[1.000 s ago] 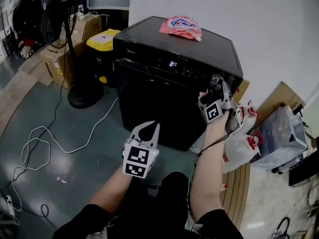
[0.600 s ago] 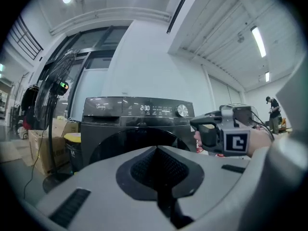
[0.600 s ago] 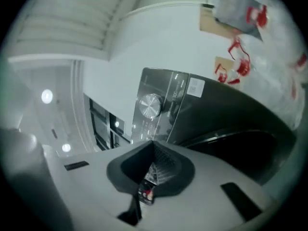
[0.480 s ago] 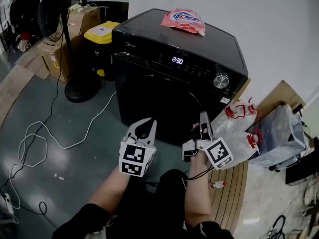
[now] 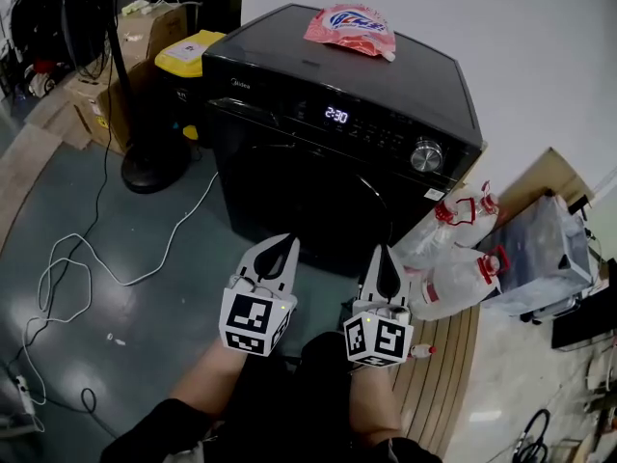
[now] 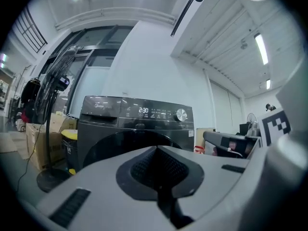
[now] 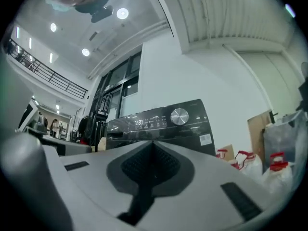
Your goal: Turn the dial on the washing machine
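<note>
Up ahead of the right gripper (image 5: 384, 256), a little to its right and well apart from its tips: silver dial (image 5: 427, 155), set at the right end of the control strip on the black washing machine (image 5: 289, 191). Touched by neither tool. Further left along that strip, straight beyond the left gripper (image 5: 281, 245): lit display (image 5: 336, 115) reading 2:30.

Right gripper pointed at the machine front, jaws pressed together, nothing between them. Left gripper just beside it, aimed the same way, jaws likewise closed and empty. Both held low before the round door.

Far beyond both tips, on the machine's lid: pink-and-white pouch (image 5: 349, 29). Near the right gripper's right side: clear plastic containers (image 5: 453, 258) with red handles. Off to the left gripper's left, well apart: fan base (image 5: 147, 174), yellow-lidded bin (image 5: 191, 52), white cable (image 5: 77, 278) looped across the floor.
</note>
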